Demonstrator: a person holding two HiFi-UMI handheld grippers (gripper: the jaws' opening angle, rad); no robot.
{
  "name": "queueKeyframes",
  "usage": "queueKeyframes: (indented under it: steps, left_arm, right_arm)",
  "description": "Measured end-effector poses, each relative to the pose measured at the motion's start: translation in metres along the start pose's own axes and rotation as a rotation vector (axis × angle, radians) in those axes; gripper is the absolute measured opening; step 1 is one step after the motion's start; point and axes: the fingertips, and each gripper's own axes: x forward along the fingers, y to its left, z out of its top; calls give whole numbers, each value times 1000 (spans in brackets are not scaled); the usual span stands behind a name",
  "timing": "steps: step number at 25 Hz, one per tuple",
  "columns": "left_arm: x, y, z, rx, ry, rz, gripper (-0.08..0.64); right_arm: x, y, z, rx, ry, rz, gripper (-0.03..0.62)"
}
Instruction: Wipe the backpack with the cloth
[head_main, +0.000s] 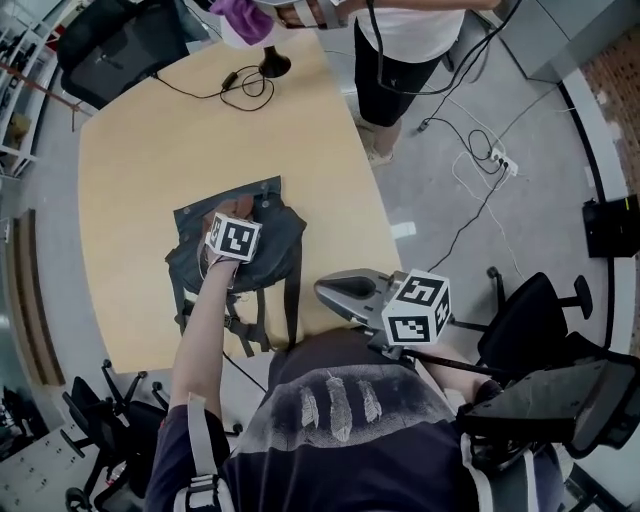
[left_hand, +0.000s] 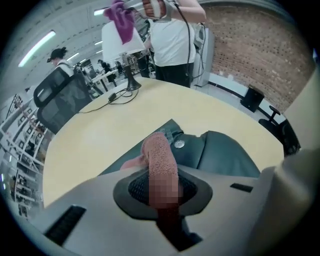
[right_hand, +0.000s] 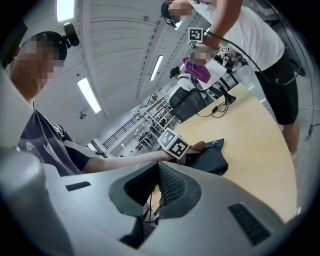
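A dark grey backpack (head_main: 262, 262) lies flat on the tan table (head_main: 150, 150), near its front edge. My left gripper (head_main: 222, 226) rests on the bag's upper left part, shut on a pinkish-brown cloth (head_main: 212, 222). In the left gripper view the cloth (left_hand: 159, 154) stands rolled between the jaws of the left gripper (left_hand: 160, 172), over the backpack (left_hand: 225, 156) beside a metal snap. My right gripper (head_main: 327, 288) hovers off the table's front right edge, close to my torso, with its jaws together and nothing between them. In its own view the right gripper (right_hand: 159, 174) looks across at the backpack (right_hand: 212, 159).
Another person (head_main: 400, 45) stands at the table's far side holding a purple cloth (head_main: 245, 18). A black stand with a cable (head_main: 270, 66) sits on the far table edge. Office chairs (head_main: 120, 45) (head_main: 530, 320) and a floor power strip (head_main: 497, 160) surround the table.
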Motion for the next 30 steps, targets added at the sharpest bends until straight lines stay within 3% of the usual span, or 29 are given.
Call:
queueKeyframes:
  steps: [3, 8, 11, 13, 16, 18, 20, 22, 25, 28, 30]
  left_arm:
    - [5, -24, 24, 78, 9, -60, 55]
    - [6, -69, 60, 128, 9, -167, 55]
    - [1, -104, 81, 188, -40, -264, 57]
    - [-13, -127, 106, 87, -142, -402, 56]
    - [-27, -122, 145, -192, -303, -536, 57]
    - [-17, -94, 153, -337, -329, -502, 57]
    - [3, -60, 143, -367, -293, -377, 56]
    - [22, -34, 123, -291, -222, -247, 57]
    - [41, -14, 92, -94, -125, -107, 56]
    - [47, -18, 85, 13, -120, -94, 56]
    - [48, -14, 80, 126, -115, -70, 55]
  right_arm:
    - [-5, -4, 2, 5, -22, -12, 2]
    - [-13, -5, 2, 11, -40, -13, 2]
    - [-20, -7, 1, 15, -55, -21, 2]
    - [-23, -10, 1, 24, -62, -28, 2]
    - [-23, -12, 1, 30, -65, -36, 2]
    - [-20, -12, 1, 31, -58, -38, 2]
    - [-15, -12, 0, 27, -49, -41, 2]
    - [-13, -13, 0, 27, -43, -49, 1]
    - [-12, -18, -1, 38, -39, -70, 2]
    - [-7, -19, -2, 41, -31, -87, 2]
    - [4, -16, 0, 21, -15, -86, 2]
